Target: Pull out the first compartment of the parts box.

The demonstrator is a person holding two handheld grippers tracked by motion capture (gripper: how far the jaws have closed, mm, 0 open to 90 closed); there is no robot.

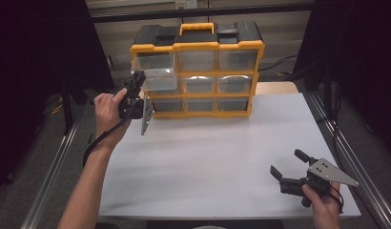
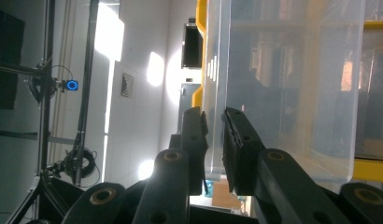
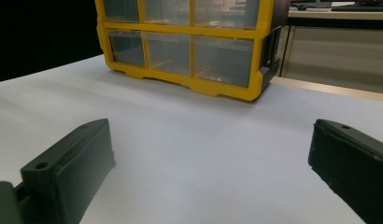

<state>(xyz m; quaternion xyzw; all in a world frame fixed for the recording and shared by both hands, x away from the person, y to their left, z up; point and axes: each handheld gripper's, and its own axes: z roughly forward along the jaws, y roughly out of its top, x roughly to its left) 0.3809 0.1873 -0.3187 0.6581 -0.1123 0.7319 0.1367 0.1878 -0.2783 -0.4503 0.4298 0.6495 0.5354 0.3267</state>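
- Clear plastic drawer (image 1: 155, 71), pulled out from the top left slot of the yellow organizer (image 1: 197, 69), sits between the left claw's (image 1: 136, 78) jaws, which clamp its front wall.
- The right claw (image 1: 286, 164) hangs wide open, empty, above the white desk (image 1: 208, 152), well apart from the organizer.

Item count: 1 yellow-and-black organiser cabinet (image 1: 197, 46), holding 9 clear drawers in 3 rows of 3. 1 drawer (image 1: 158, 71), top left, sits between the left tongs (image 1: 136, 78); 8 stand beyond the right tongs (image 1: 289, 164). Tongs: 2.
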